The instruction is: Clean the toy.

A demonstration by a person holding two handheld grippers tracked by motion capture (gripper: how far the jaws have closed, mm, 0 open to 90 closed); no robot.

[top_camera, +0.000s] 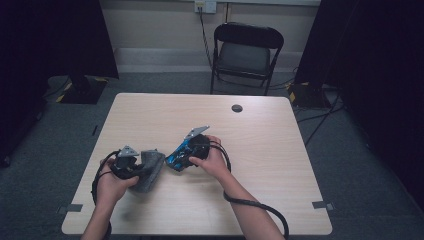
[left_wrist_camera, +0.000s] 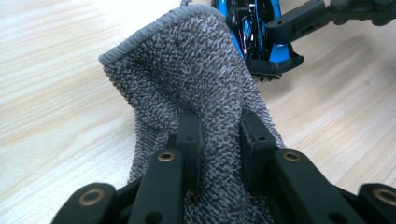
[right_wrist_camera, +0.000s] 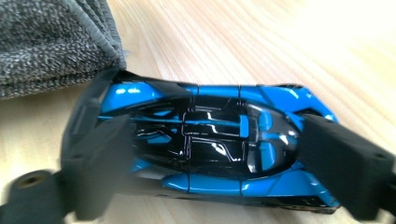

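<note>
We have the left gripper (left_wrist_camera: 218,140) clenched on the grey cloth (left_wrist_camera: 187,79), lifted off the table (top_camera: 280,150). Right gripper (right_wrist_camera: 210,154) grasps the blue toy car (right_wrist_camera: 210,135) lengthwise, beside the cloth. Risk: glossy car slips if that grip eases.

Grey knitted cloth (left_wrist_camera: 187,74), terry-like texture with a stitched hem, bunched and standing up off the wooden table, lower part pinched into a fold, hem edge arching over the top; in the high view it sits left of centre near the front edge (top_camera: 149,170). Blue and black toy car (right_wrist_camera: 210,140), glossy, sleek sports-car body with dark canopy, seen from above lengthways in the right gripper view, just right of the cloth (top_camera: 177,156). Car's one end is very near the cloth edge; touching or not, cannot tell.
</note>
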